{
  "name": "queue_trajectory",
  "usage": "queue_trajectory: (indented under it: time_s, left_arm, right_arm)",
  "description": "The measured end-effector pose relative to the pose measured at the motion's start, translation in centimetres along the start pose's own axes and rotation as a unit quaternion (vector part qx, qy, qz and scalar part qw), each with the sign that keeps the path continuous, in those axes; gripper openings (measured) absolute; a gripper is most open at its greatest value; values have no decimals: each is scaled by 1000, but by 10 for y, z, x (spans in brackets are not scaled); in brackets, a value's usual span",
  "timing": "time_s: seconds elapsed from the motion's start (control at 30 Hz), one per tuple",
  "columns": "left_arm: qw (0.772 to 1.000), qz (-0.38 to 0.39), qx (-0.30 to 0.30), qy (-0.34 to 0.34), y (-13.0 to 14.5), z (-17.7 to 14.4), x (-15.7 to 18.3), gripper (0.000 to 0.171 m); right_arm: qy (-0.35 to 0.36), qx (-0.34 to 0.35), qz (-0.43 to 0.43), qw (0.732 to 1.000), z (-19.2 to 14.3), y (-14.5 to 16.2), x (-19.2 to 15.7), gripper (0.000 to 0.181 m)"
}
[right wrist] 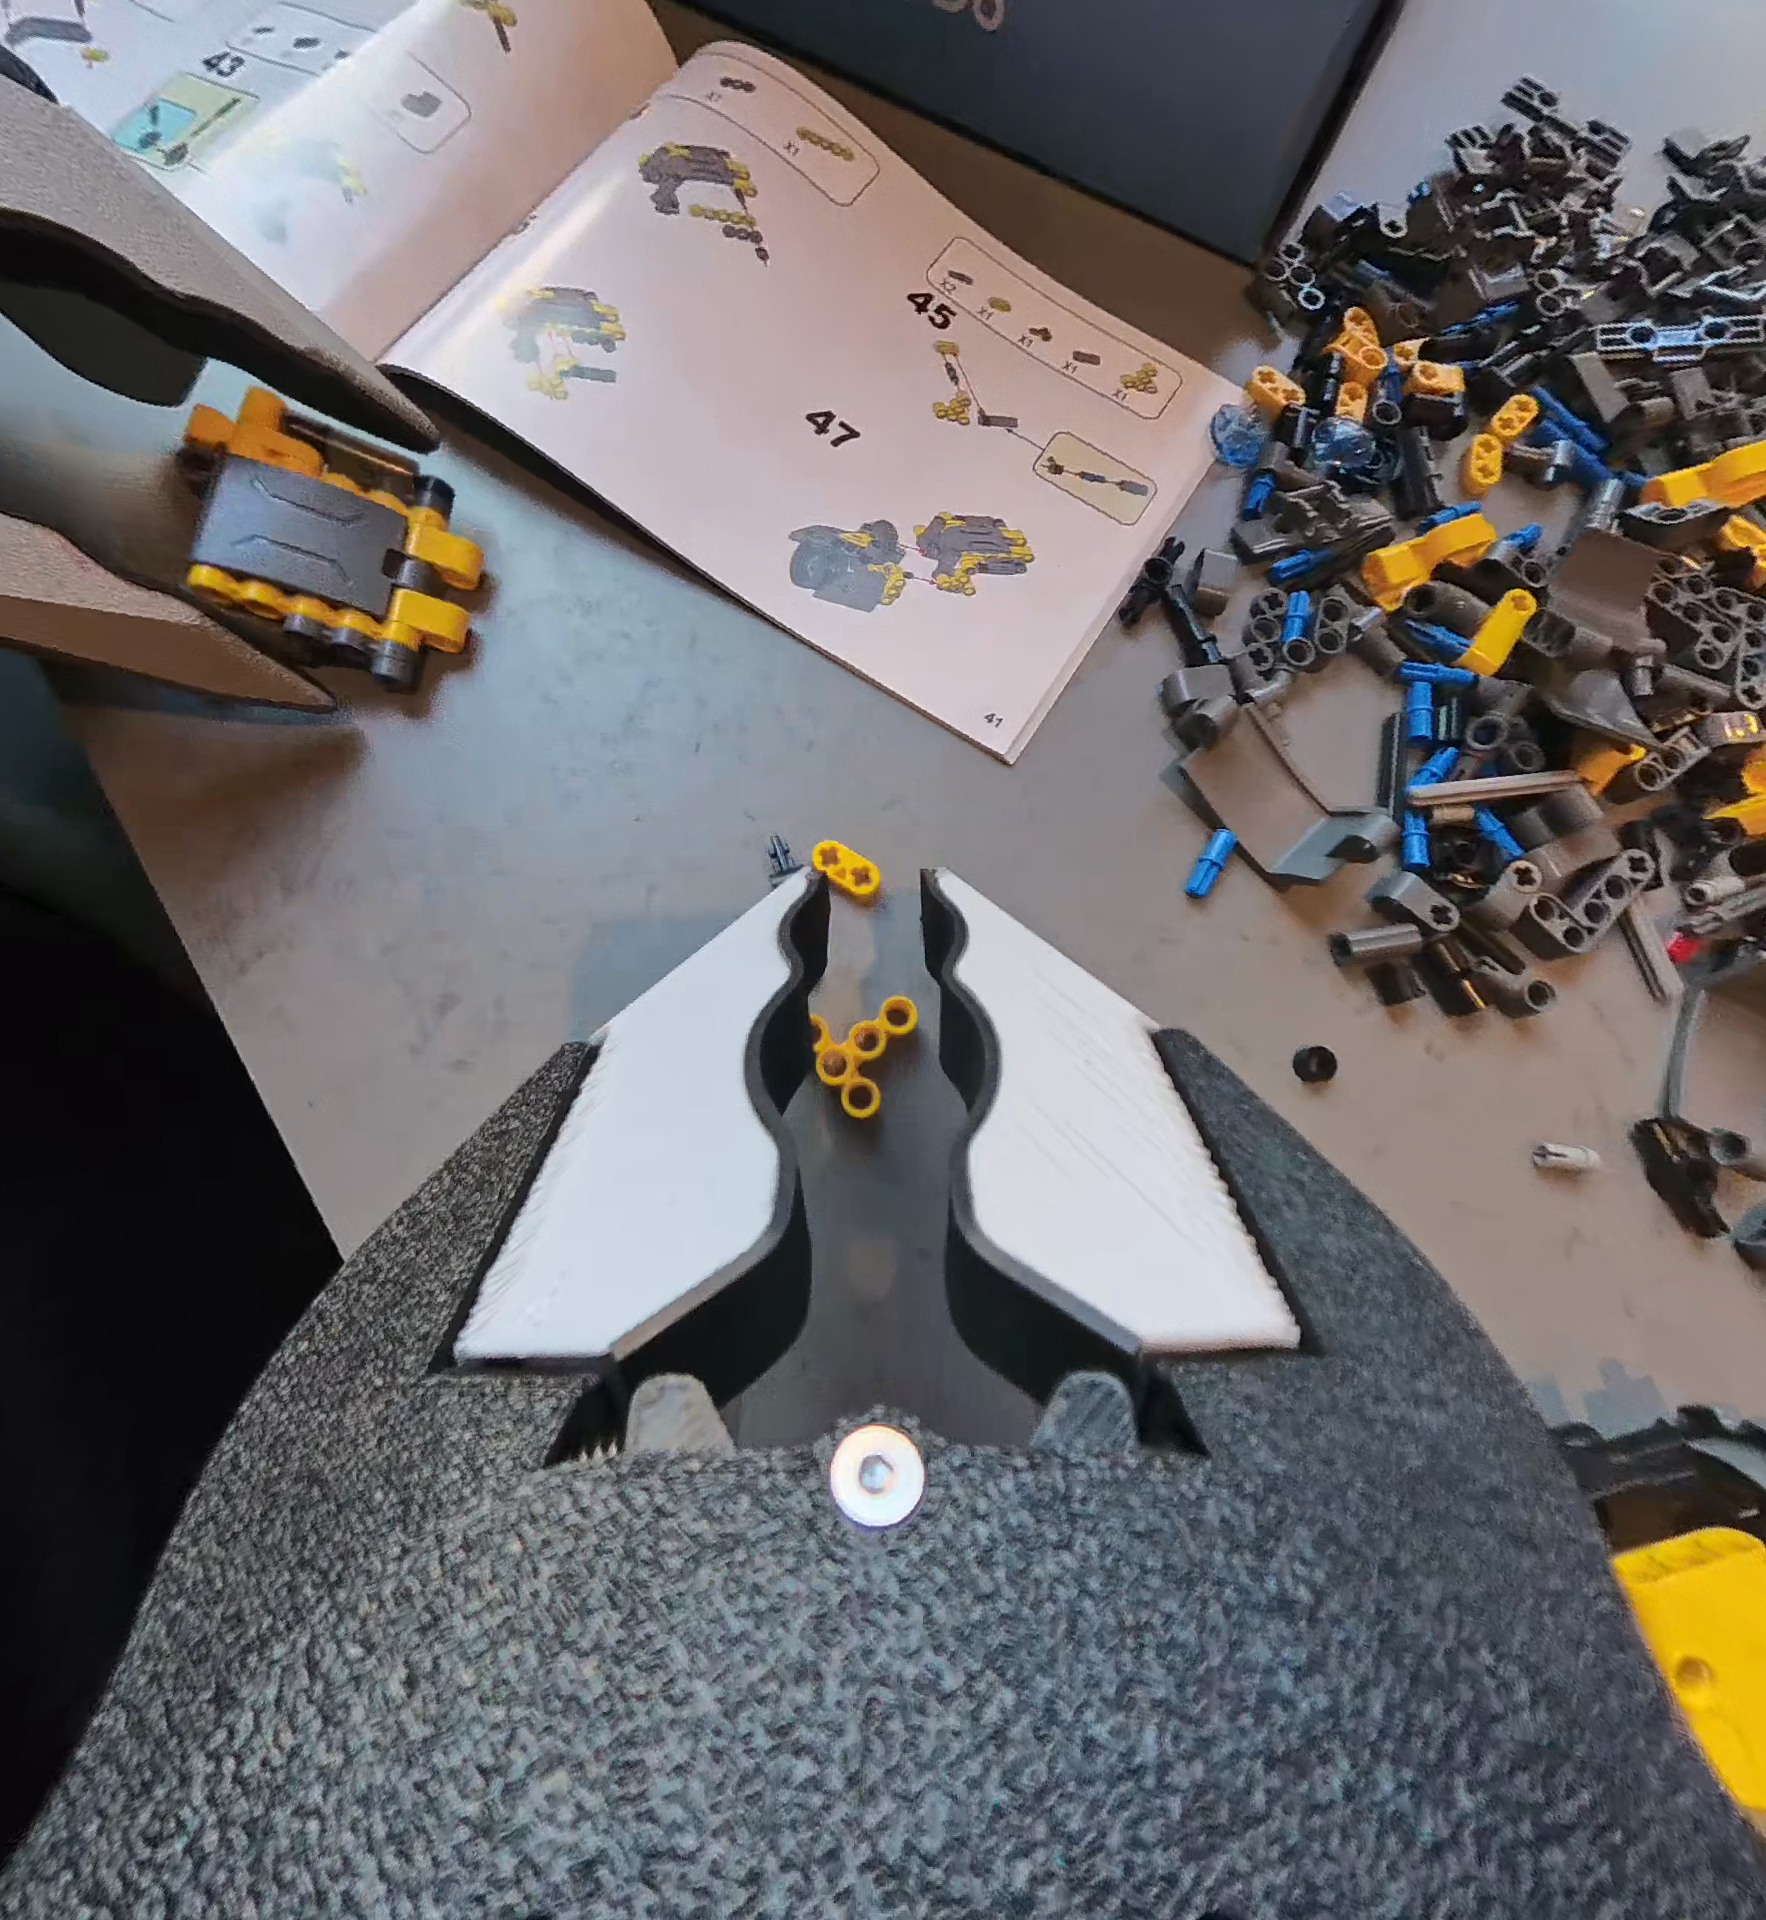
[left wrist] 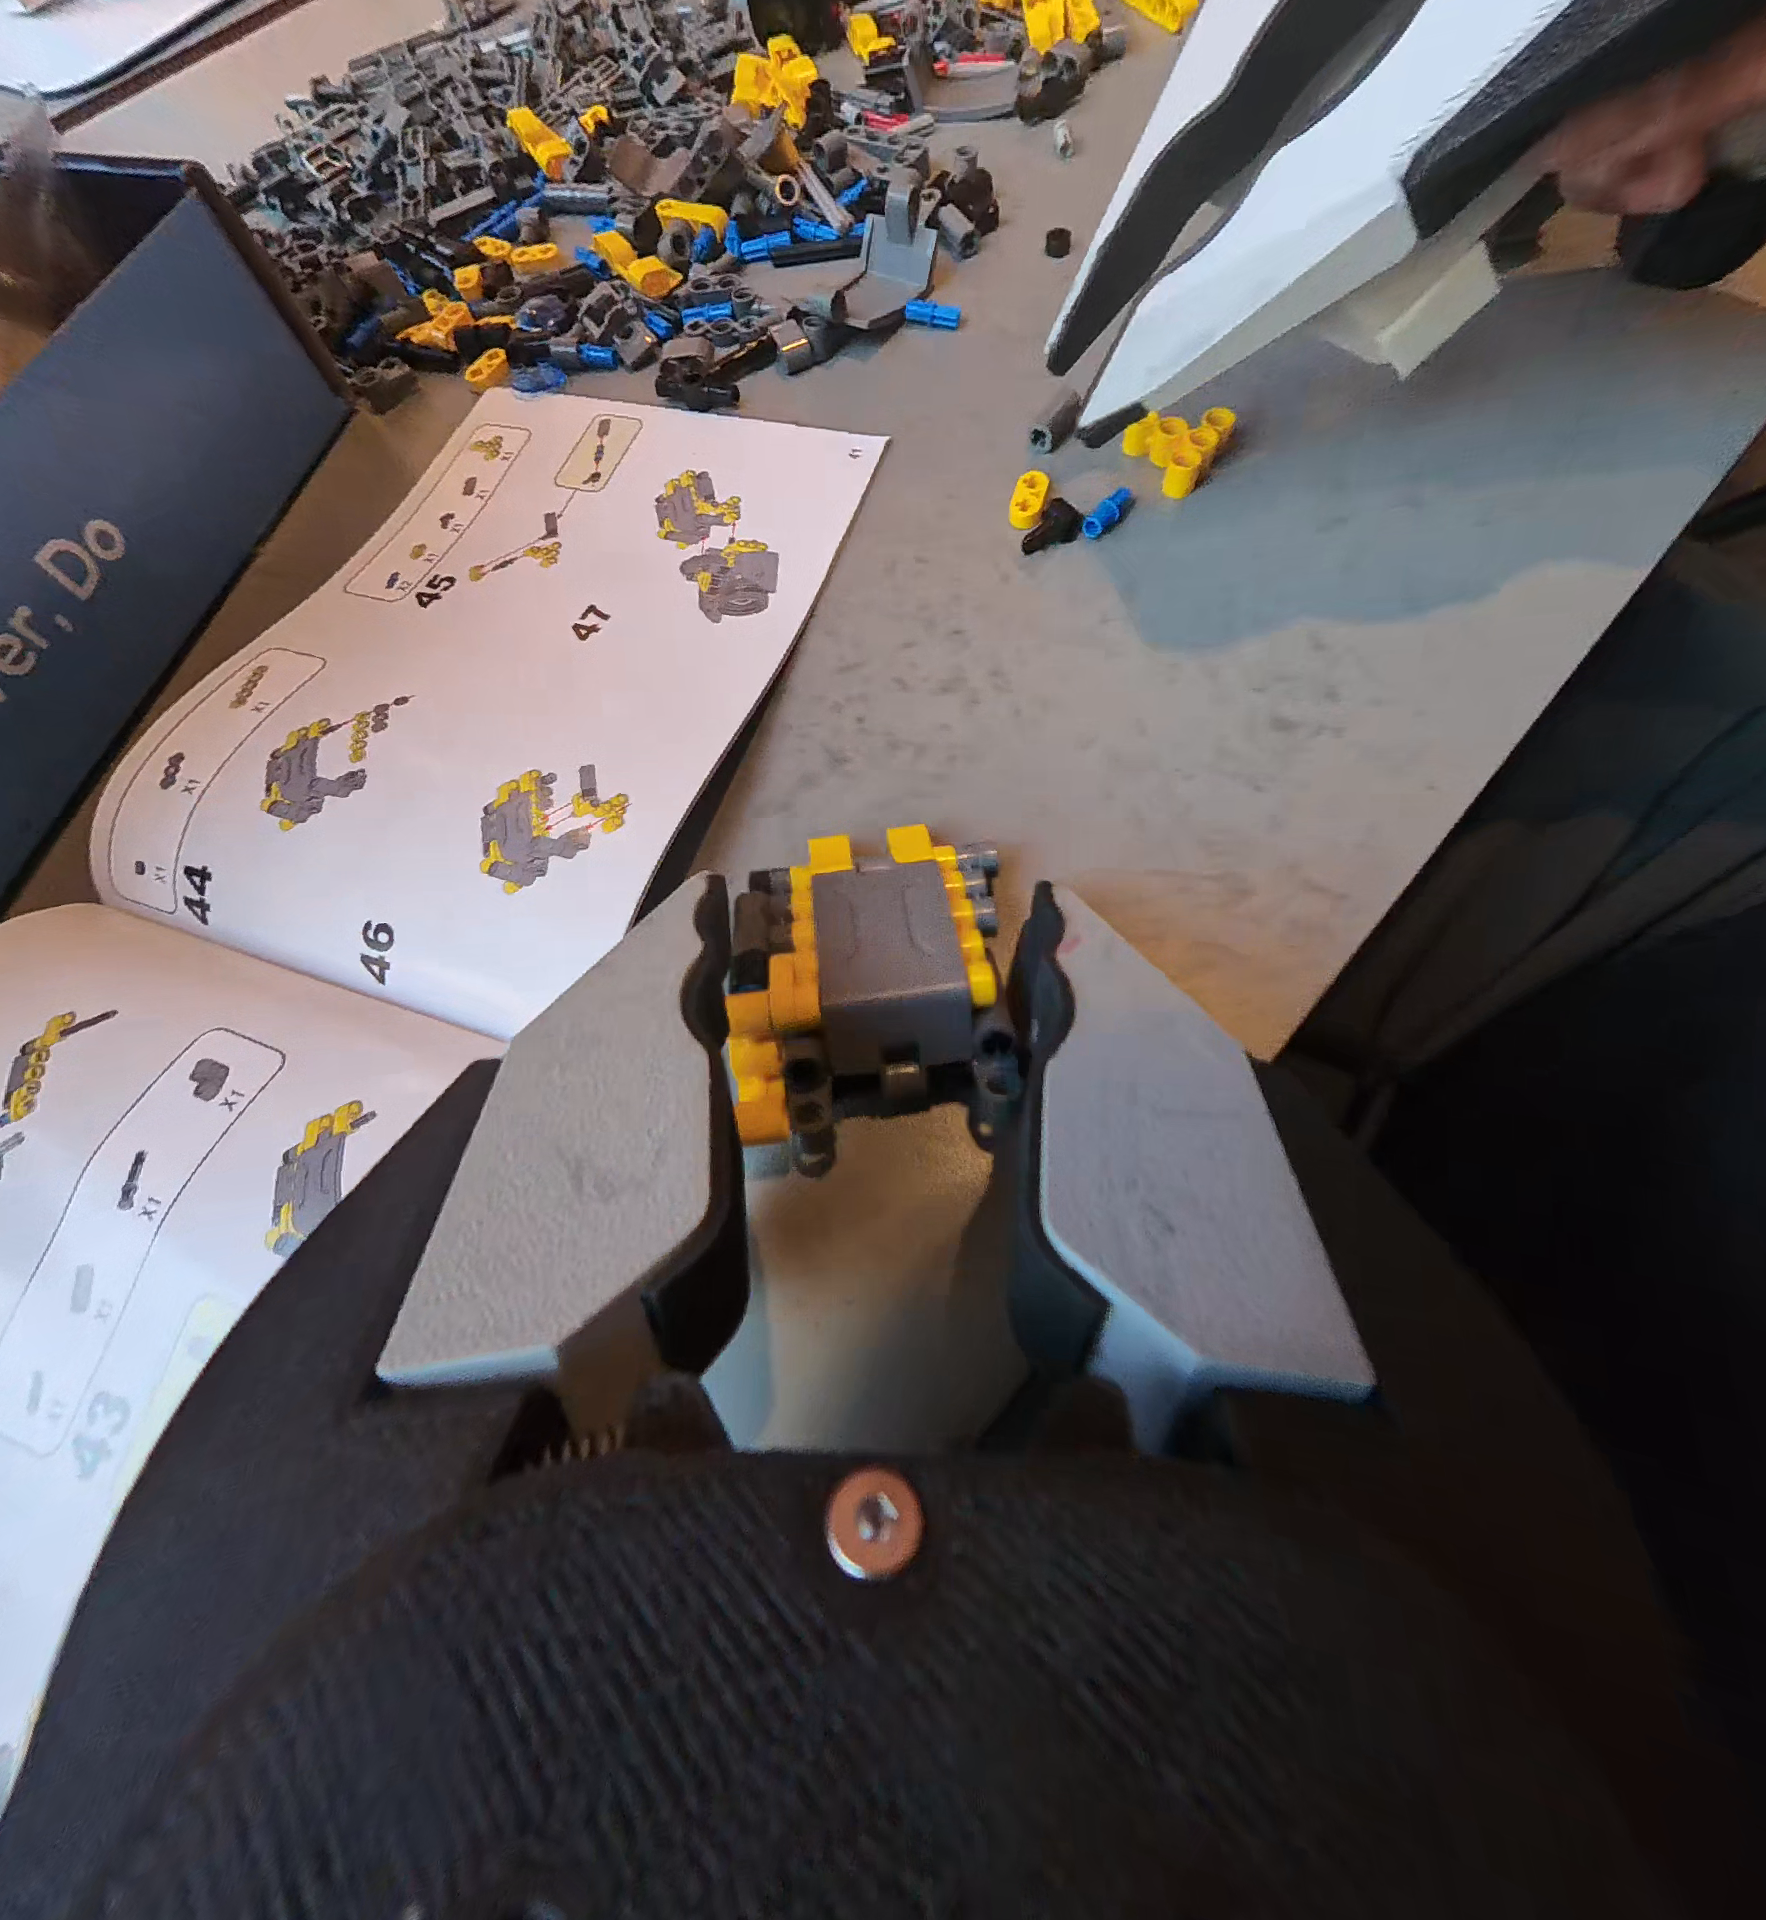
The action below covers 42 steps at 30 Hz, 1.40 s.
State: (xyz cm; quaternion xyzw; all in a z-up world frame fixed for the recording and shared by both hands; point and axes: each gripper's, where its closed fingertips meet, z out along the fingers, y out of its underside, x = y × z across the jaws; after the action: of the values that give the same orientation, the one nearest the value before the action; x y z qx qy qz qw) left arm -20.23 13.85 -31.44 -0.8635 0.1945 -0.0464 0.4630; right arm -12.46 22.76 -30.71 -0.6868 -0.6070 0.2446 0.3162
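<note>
While our left hand-held gripper (left wrist: 874, 997) clamps the yellow-grey brick assembly (left wrist: 863, 987), our right hand-held gripper (right wrist: 871, 883) hangs part-open over a yellow connector (right wrist: 858, 1051) on the table (right wrist: 546, 831).

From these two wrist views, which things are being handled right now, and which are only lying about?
Being handled:
- yellow and grey brick sub-assembly, clamped in left hand-held gripper
- yellow branched four-hole connector, between the fingers of the open right hand-held gripper

Lying about:
- open instruction booklet
- loose heap of grey, blue, yellow pieces
- dark blue box
</note>
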Motion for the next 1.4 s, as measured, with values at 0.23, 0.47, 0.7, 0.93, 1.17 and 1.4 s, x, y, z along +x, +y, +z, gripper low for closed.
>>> queue_trajectory:
  time_s: [0.23,0.47,0.7,0.93,1.17,1.4]
  left_arm:
    - [1000,-7,15,-1,-1,-3,-1,53]
    - [999,-4,32,9,-1,-6,3,48]
    - [999,-4,34,9,-1,-6,3,47]
    - [999,-1,34,8,-2,-6,3,47]
    - [999,0,34,8,-2,-6,3,46]
    - [999,0,35,11,-2,-6,4,46]
  right_arm:
    - [-10,-31,-40,999,15,4,-16,8]
    - [13,-53,-35,998,7,17,-3,7]
    - [-1,-42,-24,999,5,10,0,15]
    - [-37,-58,-42,997,19,6,-4,12]
    - [-85,-71,-38,993,19,6,-22,7]
    - [-98,-76,-44,991,16,8,-43,9]
